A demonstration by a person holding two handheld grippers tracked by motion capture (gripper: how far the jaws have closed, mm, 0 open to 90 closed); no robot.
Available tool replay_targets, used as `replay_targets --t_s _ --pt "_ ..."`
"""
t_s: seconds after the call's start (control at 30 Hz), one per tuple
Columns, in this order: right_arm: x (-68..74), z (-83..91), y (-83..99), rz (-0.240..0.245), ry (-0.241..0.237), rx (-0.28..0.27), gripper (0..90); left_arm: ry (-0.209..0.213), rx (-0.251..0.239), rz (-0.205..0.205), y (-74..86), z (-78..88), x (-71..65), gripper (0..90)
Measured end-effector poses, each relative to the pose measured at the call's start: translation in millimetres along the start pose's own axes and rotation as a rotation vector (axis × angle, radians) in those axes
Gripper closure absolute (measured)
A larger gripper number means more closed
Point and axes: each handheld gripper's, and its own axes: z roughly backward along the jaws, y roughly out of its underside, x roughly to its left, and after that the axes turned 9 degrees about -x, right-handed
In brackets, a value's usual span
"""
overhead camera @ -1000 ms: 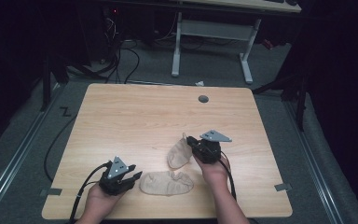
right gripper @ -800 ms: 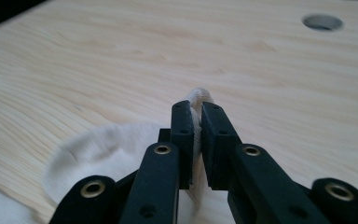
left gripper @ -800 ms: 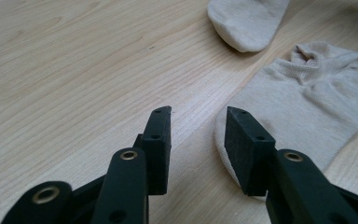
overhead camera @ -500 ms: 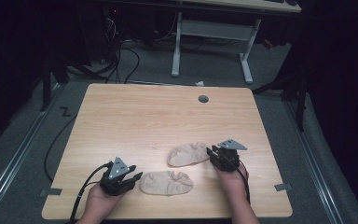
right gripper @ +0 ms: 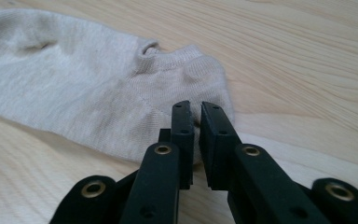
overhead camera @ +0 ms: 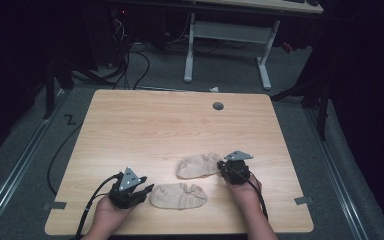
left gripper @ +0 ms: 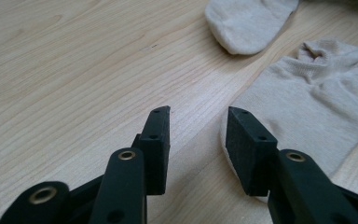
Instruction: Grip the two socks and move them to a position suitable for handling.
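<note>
Two beige ankle socks lie flat on the wooden table, both in its near half. The nearer sock lies close to the front edge, its length running left to right; the farther sock lies just beyond it and a little to the right, apart from it with a strip of bare wood between.

The right tool sits at the right end of the farther sock. In the right gripper view its jaws are drawn nearly together, a thin gap left between them, with the sock's heel edge right at their tips (whether any cloth is actually pinched there I cannot tell). The right hand comes in from the bottom edge behind it.

The left tool rests just beside the left end of the nearer sock, released, its jaws spread well apart. In the left gripper view the wood shows between them, and the right-hand jaw overlaps the edge of that sock; the toe of the other sock lies farther off. The left hand holds it low over the table.

No containers are on the table; there is a round grommet hole near its far edge.
</note>
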Motion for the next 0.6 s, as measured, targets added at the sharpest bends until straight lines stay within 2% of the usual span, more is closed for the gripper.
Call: replay_targets --t_s 0.1,0.13,0.17,0.23,0.33,0.4,0.47,0.5,0.6 --pt "6.8 -2.2 -1.5 0.012 -0.022 -0.001 84.0 -0.003 0.000 -0.001 0.0 -0.9 0.4 59.2" --pt "16.0 -4.6 -3.2 0.021 -0.046 -0.002 84.0 -0.003 -0.002 0.002 -0.3 -2.2 0.5 58.6" --pt "16.0 -4.6 -3.2 0.021 -0.046 -0.002 84.0 -0.003 -0.002 0.002 -0.3 -2.2 0.5 57.9" --pt "31.3 -7.6 -5.9 0.039 -0.075 0.000 83.7 0.002 -0.003 0.003 -1.6 -5.3 -0.3 55.9" --pt "42.3 -8.0 -8.1 0.059 -0.103 0.001 80.6 0.005 -0.006 0.002 -4.1 -10.6 -2.7 54.2" --pt "44.2 -3.1 -10.3 0.055 -0.107 -0.027 76.9 0.010 -0.012 0.012 -7.2 -15.5 -3.4 52.5" --pt "42.1 2.2 -12.6 0.039 -0.087 -0.061 73.1 0.025 -0.017 0.037 -10.9 -21.7 -3.4 50.7" --pt "39.8 3.5 -13.2 0.027 -0.073 -0.070 72.2 0.026 -0.017 0.032 -12.2 -25.0 -4.6 50.5" --pt "32.0 0.8 -12.7 -0.013 -0.054 -0.066 70.3 -0.003 -0.007 0.026 -16.3 -38.8 -4.4 50.6"
